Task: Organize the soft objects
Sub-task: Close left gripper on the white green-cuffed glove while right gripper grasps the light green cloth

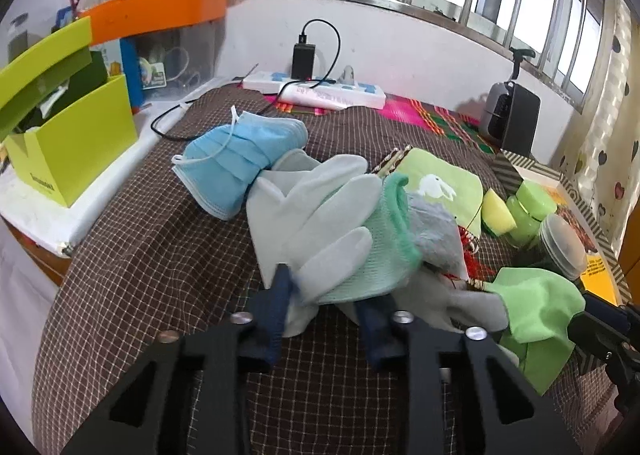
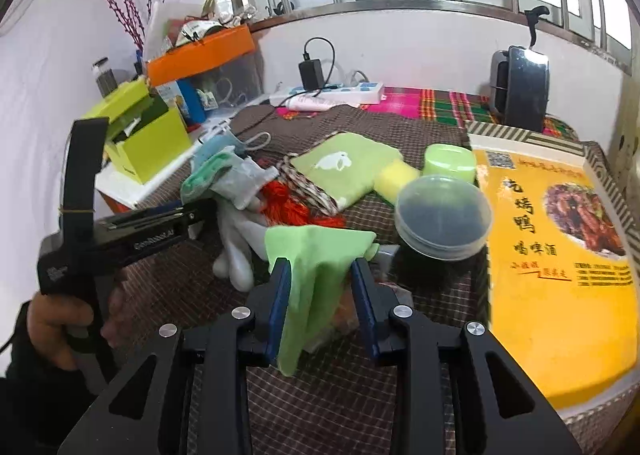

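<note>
A white glove with a mint-green cuff (image 1: pixel 340 223) lies bunched on the brown checked cloth, and my left gripper (image 1: pixel 324 303) is shut on its lower part, fabric filling the gap between the blue pads. From the right wrist view, the left gripper (image 2: pixel 212 207) sits at the glove pile, held by a hand. A light green cloth (image 2: pixel 316 255) hangs between the jaws of my right gripper (image 2: pixel 320 271), draped over the left pad (image 2: pixel 280 287); the jaws stand apart and do not pinch it. A blue face mask (image 1: pixel 236 163) lies behind the glove. A grey glove (image 1: pixel 436 239) rests beside it.
A green towel with a white rabbit (image 2: pixel 344 167), a yellow sponge (image 2: pixel 396 177), a green jar (image 2: pixel 450 161) and a clear-lidded jar (image 2: pixel 442 215) stand in the middle. A large yellow box (image 2: pixel 560 255) fills the right. A lime-green box (image 1: pixel 72 151) stands left, a power strip (image 1: pixel 312 89) at the back.
</note>
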### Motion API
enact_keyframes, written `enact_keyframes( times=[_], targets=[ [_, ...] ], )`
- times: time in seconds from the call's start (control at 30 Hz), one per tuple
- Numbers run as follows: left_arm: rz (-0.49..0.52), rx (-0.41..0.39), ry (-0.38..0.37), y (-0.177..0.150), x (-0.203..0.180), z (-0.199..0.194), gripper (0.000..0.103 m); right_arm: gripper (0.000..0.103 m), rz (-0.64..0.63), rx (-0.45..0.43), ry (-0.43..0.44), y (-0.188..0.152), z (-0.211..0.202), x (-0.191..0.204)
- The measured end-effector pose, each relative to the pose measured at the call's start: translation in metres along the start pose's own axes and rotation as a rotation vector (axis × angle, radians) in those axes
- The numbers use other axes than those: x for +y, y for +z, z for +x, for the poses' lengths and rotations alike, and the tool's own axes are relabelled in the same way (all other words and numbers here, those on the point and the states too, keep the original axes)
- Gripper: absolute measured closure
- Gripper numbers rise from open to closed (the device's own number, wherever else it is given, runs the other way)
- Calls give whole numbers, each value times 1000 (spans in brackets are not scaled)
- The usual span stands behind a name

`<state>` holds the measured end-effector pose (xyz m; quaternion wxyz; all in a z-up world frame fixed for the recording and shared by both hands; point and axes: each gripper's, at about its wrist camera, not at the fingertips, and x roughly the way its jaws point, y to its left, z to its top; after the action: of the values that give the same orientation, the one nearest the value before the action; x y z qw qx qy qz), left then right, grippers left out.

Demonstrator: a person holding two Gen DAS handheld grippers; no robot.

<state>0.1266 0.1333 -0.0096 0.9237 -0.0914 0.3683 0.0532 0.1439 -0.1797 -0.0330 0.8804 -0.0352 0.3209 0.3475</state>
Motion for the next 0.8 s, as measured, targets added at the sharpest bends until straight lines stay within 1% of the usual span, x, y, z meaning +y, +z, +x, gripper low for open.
enact_keyframes(
  times=[0.03, 0.13, 0.2, 0.3, 0.43, 0.53, 0.63, 0.7, 0.8],
  targets=[
    [-4, -4, 0, 0, 1, -1, 86, 71, -6, -10, -2, 1, -1, 1],
    [-19, -21, 1, 1, 7, -8, 92, 73, -26, -22, -9, 1, -2, 4],
    [-25, -28, -1, 0, 9, -12, 94, 88, -33, -22, -10, 0, -2, 4],
    [-30, -33, -14, -2, 10, -20, 95, 95, -36, -21, -2, 1, -2, 4],
    [-23, -38, -23, -8, 9, -33, 95, 95, -32, -23, 18, 0, -9, 4],
    [-22, -31, -38, -15, 8, -40, 96, 93, -20, -30, -15, -3, -14, 2],
    [-13, -28, -52, -24, 4, -50, 96, 88, -33, 8, 9, -11, -12, 6],
    [-8, -21, -59, -28, 0, -53, 96, 78, -46, 29, 11, -15, -7, 9],
    [0, -9, -64, -33, -3, -54, 96, 77, -36, 49, 17, -17, -1, 11]
  ],
)
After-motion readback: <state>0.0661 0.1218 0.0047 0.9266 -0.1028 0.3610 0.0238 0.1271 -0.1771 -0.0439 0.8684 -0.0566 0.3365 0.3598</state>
